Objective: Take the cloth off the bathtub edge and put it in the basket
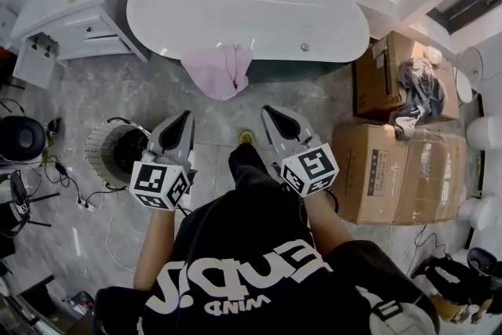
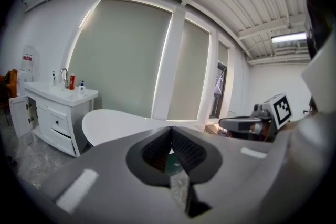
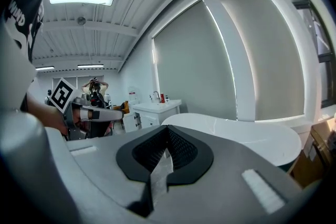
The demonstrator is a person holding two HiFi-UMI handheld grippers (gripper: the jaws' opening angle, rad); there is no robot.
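A pink cloth (image 1: 218,70) hangs over the near edge of the white bathtub (image 1: 247,8). A round slatted basket (image 1: 114,151) stands on the floor to the left. My left gripper (image 1: 187,114) is held beside the basket, shut and empty, its tip pointing toward the tub. My right gripper (image 1: 267,111) is level with it on the right, also shut with nothing in it. In the left gripper view the jaws (image 2: 171,140) meet in front of the tub (image 2: 113,126). In the right gripper view the jaws (image 3: 167,140) are closed too, tub (image 3: 247,136) beyond. The cloth lies ahead of and between both tips.
A white vanity with a sink (image 1: 74,0) stands left of the tub. Cardboard boxes (image 1: 400,172) with clothing on top stand to the right. Cables and black gear (image 1: 20,139) sit at the far left on the marble floor.
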